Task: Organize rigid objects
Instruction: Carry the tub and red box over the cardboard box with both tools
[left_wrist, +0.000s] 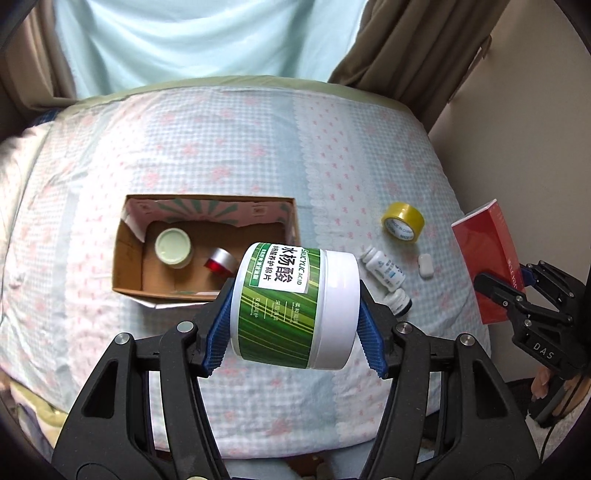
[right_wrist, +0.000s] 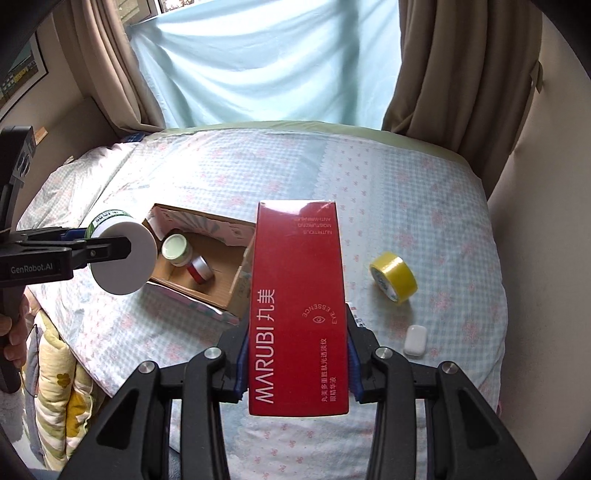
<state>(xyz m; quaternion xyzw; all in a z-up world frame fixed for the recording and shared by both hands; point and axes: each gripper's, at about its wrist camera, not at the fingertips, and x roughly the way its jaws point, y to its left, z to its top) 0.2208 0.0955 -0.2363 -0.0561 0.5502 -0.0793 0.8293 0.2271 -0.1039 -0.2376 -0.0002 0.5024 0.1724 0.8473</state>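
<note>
My left gripper is shut on a green-and-white jar, held on its side above the bed, near the front right corner of the open cardboard box. The jar also shows in the right wrist view. The box holds a pale green-lidded jar and a small red and silver jar. My right gripper is shut on a red MARUBI box, held above the bed to the right of the cardboard box. The red box also shows in the left wrist view.
On the checked bedspread lie a yellow tape roll, two white bottles and a small white case. The tape and case also show in the right wrist view. Curtains and a wall stand behind and to the right.
</note>
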